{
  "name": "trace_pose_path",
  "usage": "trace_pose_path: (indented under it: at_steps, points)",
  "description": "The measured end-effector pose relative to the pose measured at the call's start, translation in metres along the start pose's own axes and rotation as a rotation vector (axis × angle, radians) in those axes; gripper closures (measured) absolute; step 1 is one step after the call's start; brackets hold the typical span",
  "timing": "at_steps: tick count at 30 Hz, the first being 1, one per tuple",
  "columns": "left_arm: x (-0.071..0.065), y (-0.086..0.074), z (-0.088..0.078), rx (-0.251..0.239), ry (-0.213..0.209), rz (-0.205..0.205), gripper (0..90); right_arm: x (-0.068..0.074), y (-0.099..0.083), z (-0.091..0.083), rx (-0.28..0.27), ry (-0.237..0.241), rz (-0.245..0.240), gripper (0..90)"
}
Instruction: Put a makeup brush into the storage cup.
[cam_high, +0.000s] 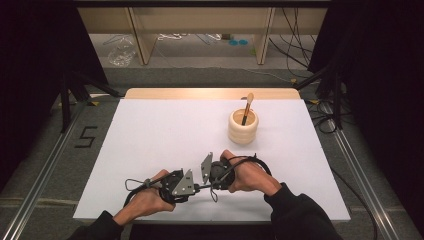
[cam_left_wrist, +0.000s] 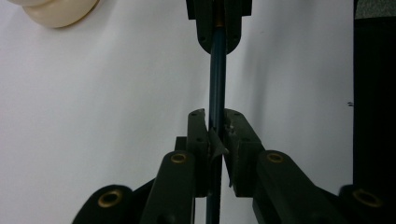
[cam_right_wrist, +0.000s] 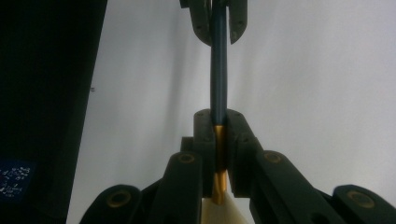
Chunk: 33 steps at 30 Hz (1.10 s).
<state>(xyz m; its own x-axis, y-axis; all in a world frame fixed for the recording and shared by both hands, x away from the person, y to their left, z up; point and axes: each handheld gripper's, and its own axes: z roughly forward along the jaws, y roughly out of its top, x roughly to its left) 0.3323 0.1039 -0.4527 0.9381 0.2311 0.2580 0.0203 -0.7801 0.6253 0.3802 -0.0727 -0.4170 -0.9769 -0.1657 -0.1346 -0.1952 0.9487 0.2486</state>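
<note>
A: From the high view, where's the brush?

B: Near the counter's front edge, spanning level between the left gripper and right gripper; the cup stands well behind the right.

A: Left gripper view?

B: Its fingers pinch the brush shaft; the long axis runs straight ahead into the other gripper.

A: Right gripper view?

B: Fingers clamped on the gold ferrule, bristles behind. Right hand's nearer the cup, I'd judge.

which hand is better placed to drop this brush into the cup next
Right. The right tongs clamp the brush at its gold ferrule, bristle end behind them, and sit nearer the cup. The left tongs grip the handle end.
</note>
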Motion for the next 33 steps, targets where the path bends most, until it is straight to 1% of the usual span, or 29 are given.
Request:
trace_pose_path:
  at_steps: [2, 4, 6, 7, 8, 9, 10, 16, 19, 20, 25, 29, 30, 31, 33]
  points:
    - [-0.0004, 0.0003, 0.0, 0.004, 0.004, 0.007, 81.5, -0.0012, 0.0, 0.0003, 0.001, -0.002, -0.019, 84.9]
    - [-0.0005, 0.0002, -0.0001, 0.007, 0.007, 0.009, 81.9, -0.0008, 0.0003, 0.0003, -0.003, 0.002, -0.013, 84.9]
    - [-0.0002, -0.0001, 0.0, 0.012, 0.008, 0.012, 82.2, -0.0002, 0.0007, -0.0004, -0.006, 0.0, 0.004, 84.9]
    - [-0.0002, -0.0003, 0.0001, 0.015, 0.008, 0.014, 82.3, -0.0001, 0.0008, -0.0005, -0.015, 0.002, 0.009, 84.9]
    - [-0.0004, -0.0003, 0.0002, 0.016, 0.008, 0.015, 82.4, -0.0008, 0.0005, -0.0013, -0.018, -0.001, 0.001, 84.9]
    - [-0.0005, -0.0002, 0.0003, 0.016, 0.008, 0.015, 82.5, 0.0005, 0.001, -0.0016, -0.024, -0.001, 0.013, 84.9]
    - [-0.0005, -0.0002, 0.0003, 0.017, 0.009, 0.016, 82.5, 0.0006, 0.0011, -0.0019, -0.023, -0.001, 0.012, 84.9]
    - [-0.0003, -0.0005, 0.0005, 0.013, 0.015, 0.005, 82.3, 0.0, 0.0009, -0.0025, -0.03, 0.0, 0.016, 84.9]
    - [0.0, -0.0006, 0.0006, 0.013, 0.018, -0.001, 82.2, 0.0008, 0.001, -0.0035, -0.042, -0.005, 0.03, 84.9]
    - [0.0001, -0.0006, 0.0007, 0.015, 0.018, 0.001, 82.2, -0.0002, 0.0008, -0.004, -0.038, -0.006, 0.018, 84.9]
    - [0.0002, -0.0008, 0.0017, 0.021, 0.017, 0.002, 82.0, 0.0006, 0.0021, -0.0032, -0.031, -0.008, 0.023, 84.9]
    - [-0.0003, 0.0, 0.0017, 0.016, 0.019, -0.003, 81.3, 0.0007, 0.0026, -0.0029, -0.027, -0.011, 0.024, 84.9]
    - [-0.0005, 0.0002, 0.0016, 0.014, 0.019, -0.005, 81.0, 0.001, 0.0025, -0.0029, -0.022, -0.01, 0.031, 84.9]
    - [-0.0006, 0.0007, 0.0014, 0.011, 0.021, -0.002, 80.6, 0.003, 0.0026, -0.0039, 0.001, -0.003, 0.061, 84.9]
    - [-0.0012, 0.0013, 0.0012, 0.01, 0.023, 0.0, 79.8, 0.0002, 0.0023, -0.0017, -0.021, -0.011, 0.023, 84.9]
